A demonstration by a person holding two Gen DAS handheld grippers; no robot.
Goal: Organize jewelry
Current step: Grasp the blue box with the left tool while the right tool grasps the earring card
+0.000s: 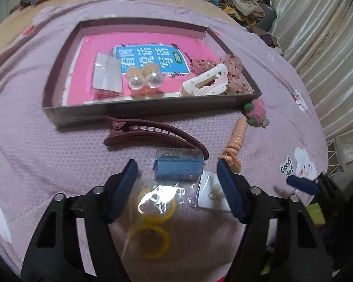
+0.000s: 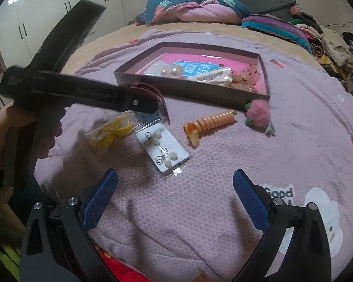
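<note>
A dark shallow tray (image 1: 138, 111) (image 2: 190, 91) on the pink blanket holds pearl hair ties (image 1: 145, 79), a white claw clip (image 1: 206, 82) and a sequin scrunchie (image 1: 233, 70). In front of it lie a maroon hair clip (image 1: 153, 135), a blue packet (image 1: 178, 168), a bag of yellow rings (image 1: 153, 213) (image 2: 113, 131), an earring card (image 1: 211, 193) (image 2: 163, 150), an orange spiral tie (image 1: 237, 138) (image 2: 211, 122) and a pink pompom clip (image 1: 256, 111) (image 2: 258, 114). My left gripper (image 1: 177, 188) is open, its jaws either side of the yellow ring bag. My right gripper (image 2: 175, 199) is open and empty, short of the earring card.
The left gripper's body (image 2: 66, 89) crosses the right wrist view at left, hiding part of the maroon clip. Folded quilts and clothes (image 2: 200, 11) pile at the far end of the bed. A curtain (image 1: 322, 47) hangs at right. White wardrobes (image 2: 35, 23) stand at left.
</note>
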